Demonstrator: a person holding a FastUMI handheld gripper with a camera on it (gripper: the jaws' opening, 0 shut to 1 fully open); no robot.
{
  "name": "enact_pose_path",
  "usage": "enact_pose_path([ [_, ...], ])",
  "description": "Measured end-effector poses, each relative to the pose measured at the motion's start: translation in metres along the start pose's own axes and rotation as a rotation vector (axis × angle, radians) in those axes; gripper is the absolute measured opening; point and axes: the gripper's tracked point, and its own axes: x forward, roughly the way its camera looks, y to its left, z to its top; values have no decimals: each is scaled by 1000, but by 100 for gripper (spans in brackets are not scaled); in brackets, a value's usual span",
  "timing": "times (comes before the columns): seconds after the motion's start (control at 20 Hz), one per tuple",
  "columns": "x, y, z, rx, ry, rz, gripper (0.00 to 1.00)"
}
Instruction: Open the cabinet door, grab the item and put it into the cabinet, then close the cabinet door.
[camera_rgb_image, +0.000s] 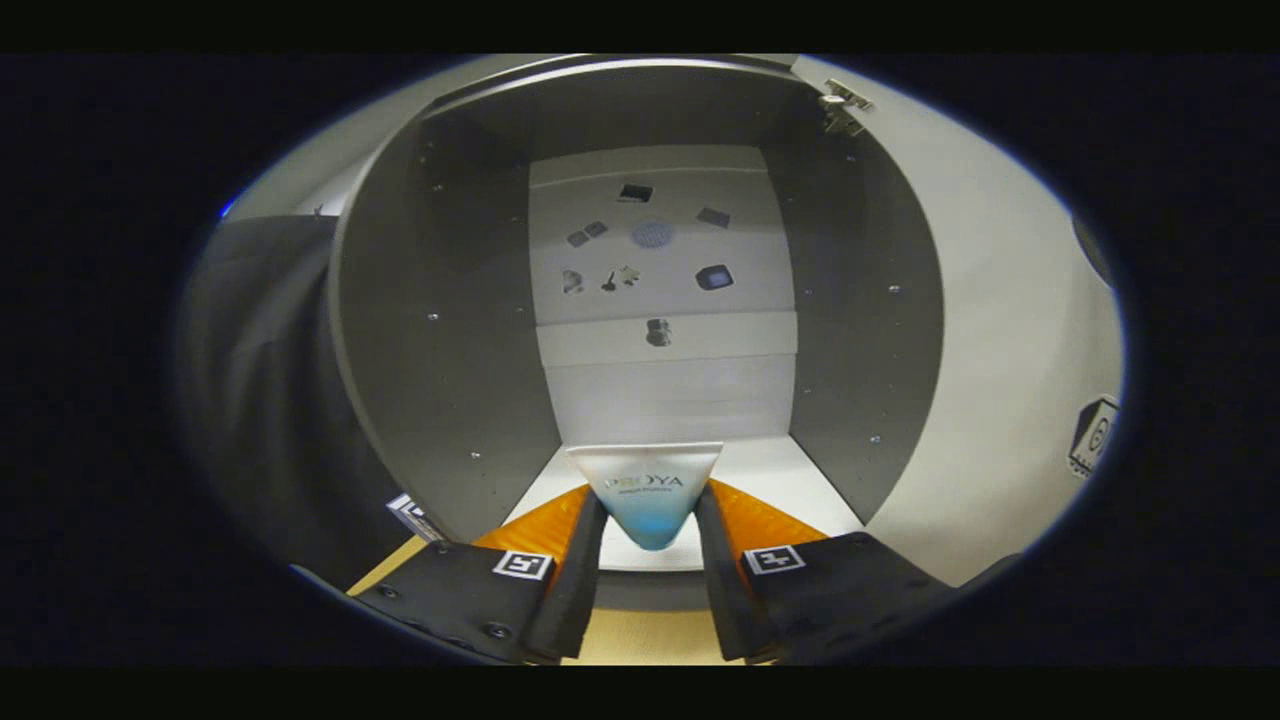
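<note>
**A:** The gripper (648, 520) is sitting at the lower centre of the frame, and its two fingers are clenching a white squeeze tube with a blue lower end (647, 492), pressing on it from both sides.

**B:** And the tube is pointing straight into the open grey cabinet (450, 330). It is hanging just over the white cabinet floor (790, 480), right at the front lip.

**A:** The door is already swung wide, then. That pale panel (1000, 350) on the right of the frame, with the metal hinge (843, 108) at the upper right, looks like it.

**B:** So the placing step is under way, by my reading. Where is the risk?

**A:** The fingers are pinching the tapered end, so the tube could be slipping out or swivelling if the squeeze eases too soon.

**B:** And letting go this near the lip could be leaving it half out, where a closing door would knock it.

**A:** The back wall (660, 380) is showing small dark marks; they are too small to make out.
</note>
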Motion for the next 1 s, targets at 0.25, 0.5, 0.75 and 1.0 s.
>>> enact_pose_path([
  [0.25, 65, 2, -33, -30, 163, -20, 56],
  [0.5, 84, 12, -45, -33, 205, -10, 56],
  [0.75, 91, 15, -45, -38, 199, -12, 60],
  [1.0, 85, 20, -43, -37, 191, 5, 88],
])
